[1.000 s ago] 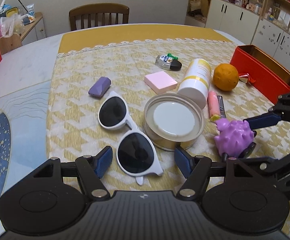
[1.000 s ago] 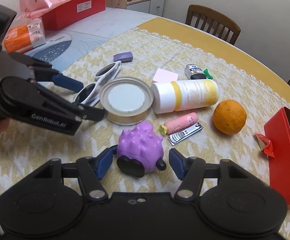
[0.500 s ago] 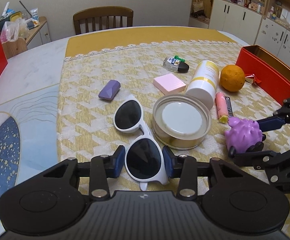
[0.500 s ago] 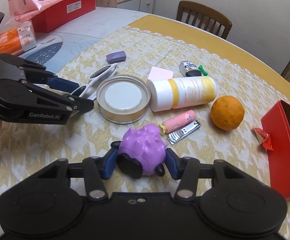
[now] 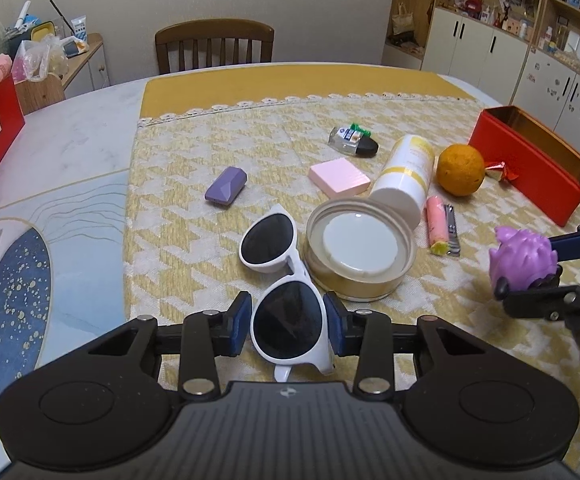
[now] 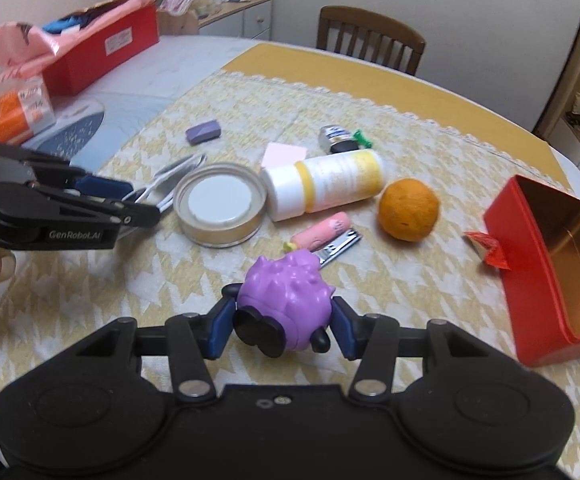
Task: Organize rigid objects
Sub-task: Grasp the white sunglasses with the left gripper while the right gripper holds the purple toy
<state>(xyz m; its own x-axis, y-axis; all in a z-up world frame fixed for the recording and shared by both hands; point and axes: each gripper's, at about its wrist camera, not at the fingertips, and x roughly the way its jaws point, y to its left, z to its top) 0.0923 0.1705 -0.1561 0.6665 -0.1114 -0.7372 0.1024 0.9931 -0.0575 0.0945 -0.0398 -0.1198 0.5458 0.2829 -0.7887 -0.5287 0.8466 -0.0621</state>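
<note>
White sunglasses (image 5: pixel 279 276) with dark lenses lie on the yellow checked cloth, and my left gripper (image 5: pixel 287 322) is shut on the near lens. A purple spiky toy (image 6: pixel 283 300) sits between the blue pads of my right gripper (image 6: pixel 281 330), which is shut on it and holds it just above the cloth. The same toy (image 5: pixel 524 258) shows at the right edge of the left wrist view. An open red tin box (image 6: pixel 550 264) stands at the right. In the right wrist view the left gripper (image 6: pixel 129 200) reaches in from the left.
On the cloth lie a round tin lid (image 5: pixel 360 248), a white and yellow bottle (image 5: pixel 406 176), an orange (image 5: pixel 460 168), a pink tube and nail clippers (image 5: pixel 452 228), a pink pad (image 5: pixel 338 176), a purple case (image 5: pixel 225 186) and a small bottle (image 5: pixel 354 142). A chair (image 5: pixel 213 44) stands behind.
Both grippers closed: the left on the sunglasses' near lens, the right on the purple toy. The right gripper then rose and rolled a little with the toy.
</note>
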